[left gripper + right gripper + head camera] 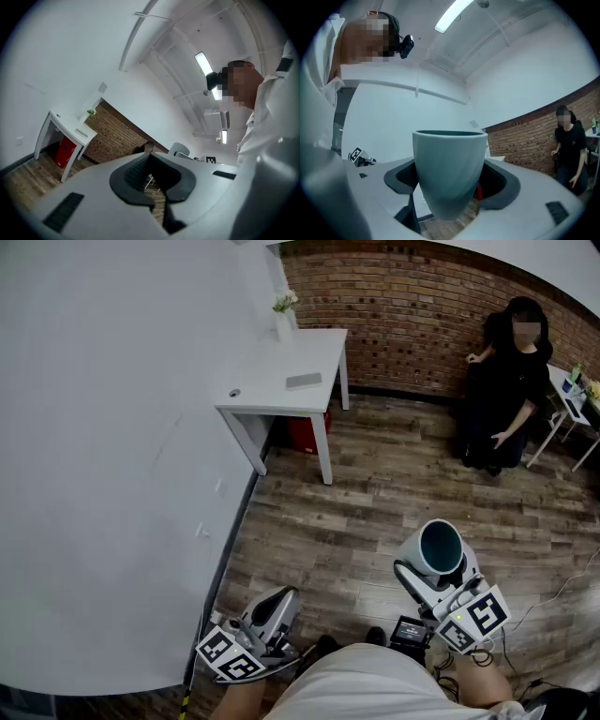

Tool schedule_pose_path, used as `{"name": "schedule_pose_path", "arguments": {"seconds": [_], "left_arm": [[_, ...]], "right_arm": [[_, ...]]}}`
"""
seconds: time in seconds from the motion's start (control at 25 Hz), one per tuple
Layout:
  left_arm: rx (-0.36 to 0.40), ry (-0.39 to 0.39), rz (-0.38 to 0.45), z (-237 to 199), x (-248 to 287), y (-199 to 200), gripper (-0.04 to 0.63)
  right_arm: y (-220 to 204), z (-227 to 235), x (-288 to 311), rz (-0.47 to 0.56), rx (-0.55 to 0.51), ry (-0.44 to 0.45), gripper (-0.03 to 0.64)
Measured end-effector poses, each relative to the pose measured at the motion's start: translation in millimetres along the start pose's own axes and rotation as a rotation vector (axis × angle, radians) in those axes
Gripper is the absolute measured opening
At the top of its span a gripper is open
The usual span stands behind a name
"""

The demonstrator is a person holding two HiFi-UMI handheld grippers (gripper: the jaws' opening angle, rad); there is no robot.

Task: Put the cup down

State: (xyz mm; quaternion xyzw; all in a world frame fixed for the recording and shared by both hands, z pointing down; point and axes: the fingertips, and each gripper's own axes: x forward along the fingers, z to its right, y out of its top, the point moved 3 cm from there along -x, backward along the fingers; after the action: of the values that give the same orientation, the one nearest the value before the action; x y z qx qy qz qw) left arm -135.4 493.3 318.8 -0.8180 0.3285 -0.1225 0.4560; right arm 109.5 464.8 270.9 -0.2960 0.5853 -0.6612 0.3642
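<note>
Right gripper view puts the right gripper (450, 190) clamped on a teal cup (449, 168), its dark ribbed pads (405, 176) pressing on the cup's sides low down. The cup is smooth and matte, wide at the round rim and tapering to a rounded base, and it stands upright between the pale grey plastic jaws. In the head view the same cup (439, 547) shows its dark teal inside, carried in the air above the wood-plank floor (375, 512), with the right gripper (441, 582) under it and hiding its lower part.

The left gripper (150, 180) is clenched on nothing: its jaws meet, leaving only a diamond-shaped gap between the textured black pads. In the head view the left gripper (267, 615) sits low and close to the person's body.

Well ahead of both grippers stands a white desk (281, 381) with straight square legs, set against a plain white wall (103, 427). On it are a small vase with a plant (284, 310) and a flat grey object (304, 382) too small to name. A red box (302, 432) shows partly beneath it. Beyond runs a red brick wall (403, 306), with a seated person in black (506, 381) off to the right gripper's far side.
</note>
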Motion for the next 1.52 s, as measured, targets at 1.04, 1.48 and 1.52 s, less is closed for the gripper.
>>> {"name": "schedule_pose_path", "arguments": {"seconds": [1.04, 1.48, 1.52], "left_arm": [[0.186, 0.082, -0.075, 5.0, 27.4, -3.2, 0.005], [0.161, 0.151, -0.042, 7.4, 75.8, -21.6, 0.067], [0.159, 0.158, -0.045, 3.9, 78.9, -21.6, 0.067]], "right_arm": [[-7.7, 30.1, -2.6, -0.049, 0.03, 0.003, 0.383], [-9.7, 89.2, -2.4, -0.077, 0.03, 0.044, 0.383], [-11.1, 93.0, 2.6, -0.08, 0.033, 0.05, 0.383]]}}
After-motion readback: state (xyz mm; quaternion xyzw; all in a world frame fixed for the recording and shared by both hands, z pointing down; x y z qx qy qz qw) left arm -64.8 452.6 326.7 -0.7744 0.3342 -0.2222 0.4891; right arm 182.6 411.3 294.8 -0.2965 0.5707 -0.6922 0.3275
